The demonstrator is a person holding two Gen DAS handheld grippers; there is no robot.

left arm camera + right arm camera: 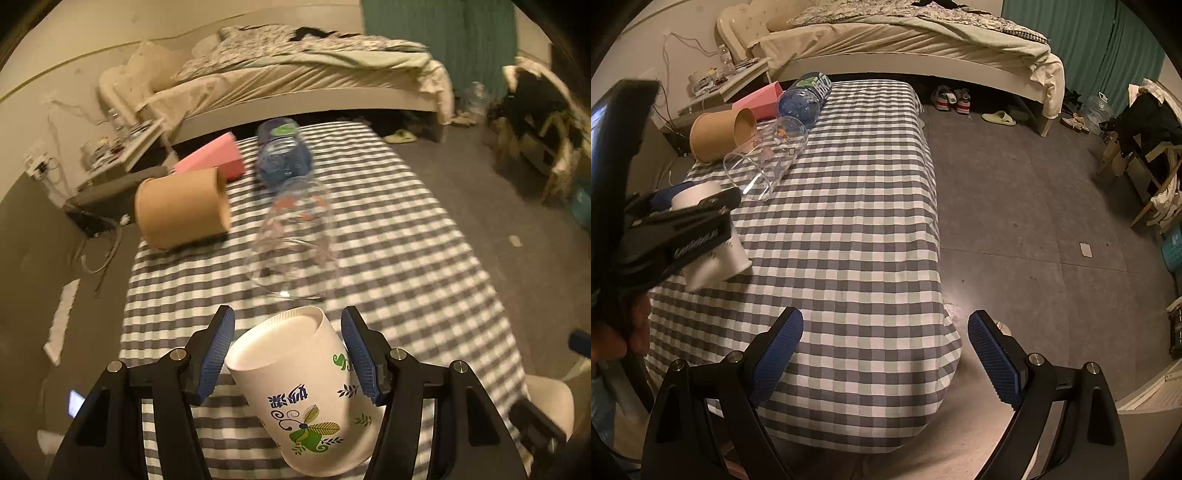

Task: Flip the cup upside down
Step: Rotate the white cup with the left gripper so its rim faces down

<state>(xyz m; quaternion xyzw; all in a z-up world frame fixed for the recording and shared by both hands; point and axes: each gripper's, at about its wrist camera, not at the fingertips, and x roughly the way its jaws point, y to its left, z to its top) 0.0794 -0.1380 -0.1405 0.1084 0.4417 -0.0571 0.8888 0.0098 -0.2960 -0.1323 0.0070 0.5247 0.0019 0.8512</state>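
Cup: white paper cup (314, 391) with green leaf print and blue characters, tilted, its closed base turned up and away from the left wrist camera, its wider end low and near the lens.
Cup position: between the left gripper's fingers, over the near end of the table (406, 258); in the right wrist view the cup (713, 258) sits at the table's left side, partly behind the black body of the left gripper.
Left gripper (288, 354): blue ribbed fingers (216, 354) sit on either side of the cup; the right-hand pad meets the cup wall, the left-hand pad is at its rim edge, so it grasps the cup.
Right gripper (886, 362): fingers (995, 360) spread wide apart with nothing between them, hanging over the near corner of the table, well apart from the cup.
Table: covered by a grey-and-white checked cloth.
Glass (295, 243): clear, with small printed figures, lying on its side beyond the cup.
Brown paper cup (181, 212): lying on its side at the table's left edge, beside the glass.
Blue bottle (282, 158): lying behind the glass.
Pink box (214, 157): at the far left corner, near the bottle.
Bed (295, 74): unmade, behind the table.
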